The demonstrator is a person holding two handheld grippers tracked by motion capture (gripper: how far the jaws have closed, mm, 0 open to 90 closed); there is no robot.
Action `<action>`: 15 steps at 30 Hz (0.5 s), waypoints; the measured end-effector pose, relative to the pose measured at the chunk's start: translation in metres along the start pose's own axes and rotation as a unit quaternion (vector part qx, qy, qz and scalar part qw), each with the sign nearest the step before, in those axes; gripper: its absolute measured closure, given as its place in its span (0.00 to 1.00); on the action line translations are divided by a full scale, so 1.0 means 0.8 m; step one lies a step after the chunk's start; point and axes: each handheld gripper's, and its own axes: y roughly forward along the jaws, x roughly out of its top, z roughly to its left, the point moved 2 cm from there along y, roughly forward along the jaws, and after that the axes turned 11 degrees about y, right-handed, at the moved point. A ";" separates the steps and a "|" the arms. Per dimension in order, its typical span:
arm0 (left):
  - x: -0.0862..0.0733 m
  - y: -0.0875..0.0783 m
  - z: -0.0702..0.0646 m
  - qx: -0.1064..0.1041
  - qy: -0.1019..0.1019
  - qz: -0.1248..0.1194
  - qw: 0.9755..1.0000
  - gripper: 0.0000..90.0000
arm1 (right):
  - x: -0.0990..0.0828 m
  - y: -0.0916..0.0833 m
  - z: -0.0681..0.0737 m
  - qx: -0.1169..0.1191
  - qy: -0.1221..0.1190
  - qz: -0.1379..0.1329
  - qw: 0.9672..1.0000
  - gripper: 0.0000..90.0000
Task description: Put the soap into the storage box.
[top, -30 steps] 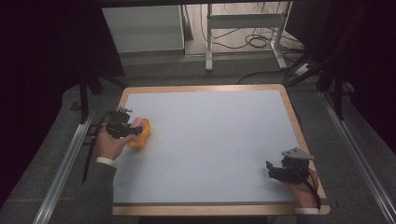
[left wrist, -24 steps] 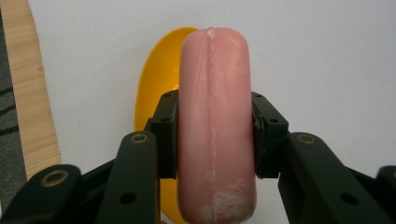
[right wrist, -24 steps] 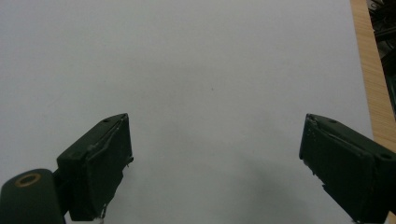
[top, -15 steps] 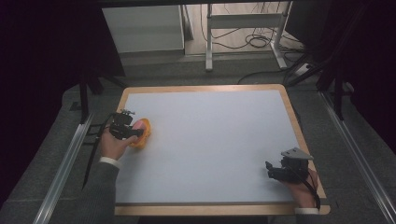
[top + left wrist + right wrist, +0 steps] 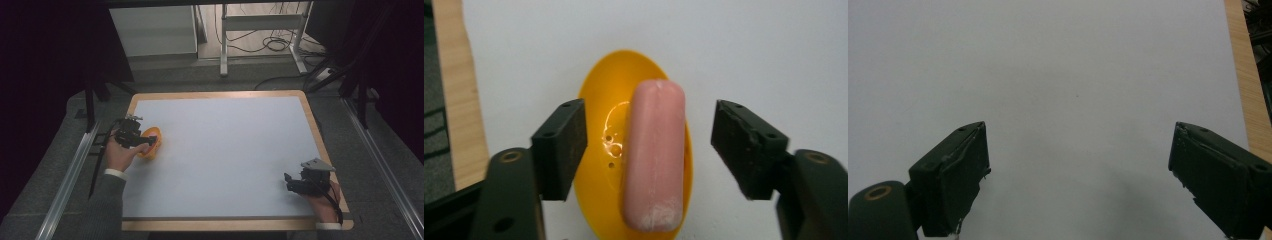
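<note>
As the left gripper [image 5: 649,150] has just been opening to wide jaws flanking the pink sausage [image 5: 655,155] in the orange bowl [image 5: 599,150], untouched, sausage's long axis runs straight ahead between them; right gripper [image 5: 1078,175] wide, empty, well apart.

Orange bowl [image 5: 599,105]: glossy plastic, smooth, with bright highlights on its inside. Pink sausage [image 5: 655,155]: smooth, satin skin, whitish scuffed patch at the near end. Left gripper [image 5: 649,145] jaw blocks: matt black plastic, edges chipped on one. Right gripper [image 5: 1078,180] pads: matt black, worn. Table [image 5: 240,150]: matt pale sheet, smooth; light wood rim [image 5: 320,145].
</note>
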 end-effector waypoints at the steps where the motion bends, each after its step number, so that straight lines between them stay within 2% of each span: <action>1: 0.000 -0.004 0.000 -0.001 0.000 -0.004 1.000 0.31 | 0.000 0.000 0.000 0.000 0.000 -0.001 1.000 0.10; 4: -0.003 -0.017 -0.003 -0.005 0.002 -0.030 1.000 0.29 | 0.001 -0.001 0.001 -0.001 -0.001 -0.002 1.000 0.10; 6: -0.006 -0.022 -0.005 -0.014 0.003 -0.038 0.999 0.28 | 0.001 -0.001 0.002 0.000 -0.003 -0.002 1.000 0.10; 10: -0.018 -0.027 -0.016 -0.024 0.013 -0.040 0.999 0.28 | 0.001 0.000 0.004 0.000 -0.004 -0.002 1.000 0.10; 15: -0.043 -0.031 -0.029 -0.046 0.019 -0.061 0.997 0.28 | 0.001 -0.001 0.003 -0.001 -0.005 -0.003 1.000 0.10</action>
